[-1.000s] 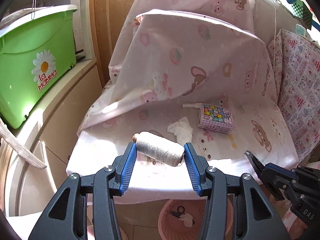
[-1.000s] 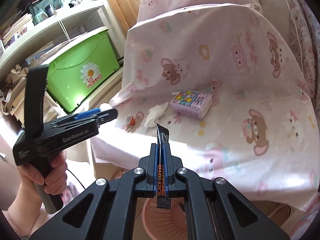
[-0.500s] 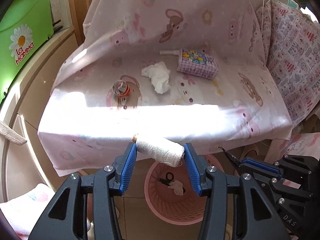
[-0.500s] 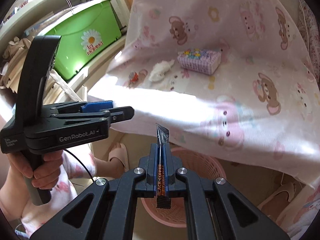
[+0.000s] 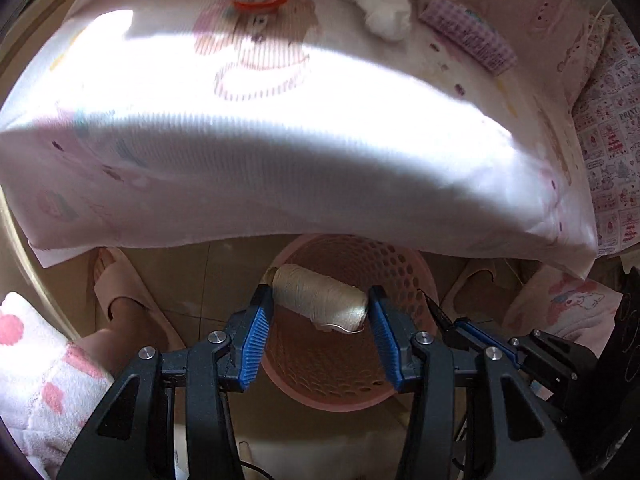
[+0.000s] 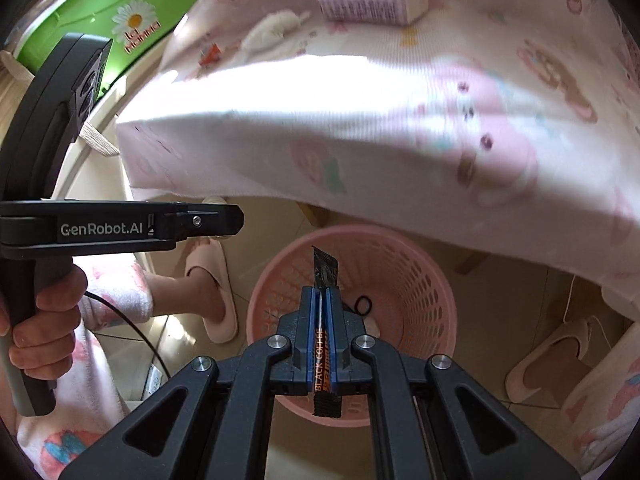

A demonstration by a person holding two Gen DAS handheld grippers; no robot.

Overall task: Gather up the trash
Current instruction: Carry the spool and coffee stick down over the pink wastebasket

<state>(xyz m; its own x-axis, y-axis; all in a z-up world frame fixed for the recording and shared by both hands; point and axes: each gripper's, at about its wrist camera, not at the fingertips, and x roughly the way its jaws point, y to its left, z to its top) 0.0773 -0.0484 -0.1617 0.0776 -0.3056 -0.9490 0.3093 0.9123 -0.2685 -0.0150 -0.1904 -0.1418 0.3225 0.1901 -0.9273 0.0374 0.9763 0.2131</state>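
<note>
Both loads lower, over pink basket [image 6: 432, 280]

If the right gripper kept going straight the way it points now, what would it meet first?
Probably the inside of the pink basket: the right gripper, shut on a black coffee sachet, aims into its open mouth. Nothing visible lies between, though depth is unclear.

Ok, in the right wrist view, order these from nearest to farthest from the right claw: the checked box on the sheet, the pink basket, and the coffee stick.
1. Coffee stick: clamped in the right claw.
2. Pink basket: on the floor, just beyond the claw.
3. Checked box: on the sheet, at the top of the view.
</note>
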